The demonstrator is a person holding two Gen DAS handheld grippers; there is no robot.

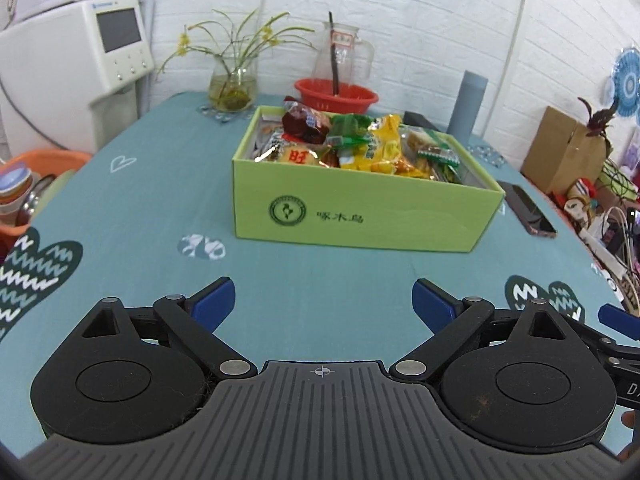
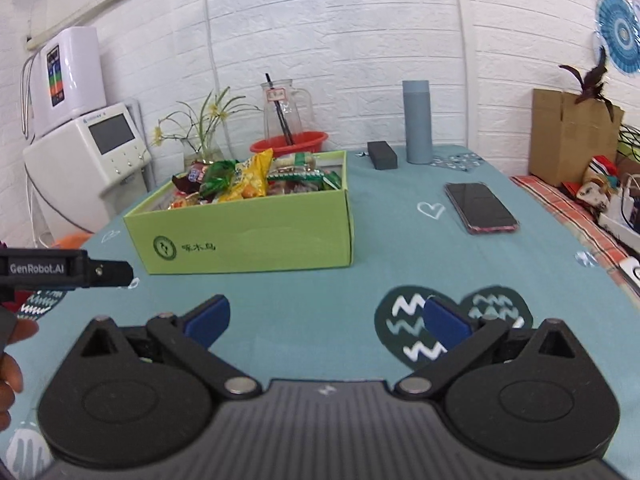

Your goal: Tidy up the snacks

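Plainly, both the left gripper (image 1: 323, 300) and the right gripper (image 2: 326, 320) have their blue fingers spread wide over the teal tablecloth (image 1: 160, 208), gripping nothing. Ahead stands a green box (image 1: 360, 216) printed 啄木鸟, heaped with snack packets (image 1: 360, 144); one reads 旺. "GenRobot.AI" marks the left gripper's side in the right view. A phone (image 2: 482, 208) lies right of the box.

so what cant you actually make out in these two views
- Lower snacks: buried under the top packets in the green box, both views.
- Glass jug label: too small, both views.
- Left gripper: cut off by the right wrist view's left edge.
- Orange tub contents: blurred, left edge, left wrist view.
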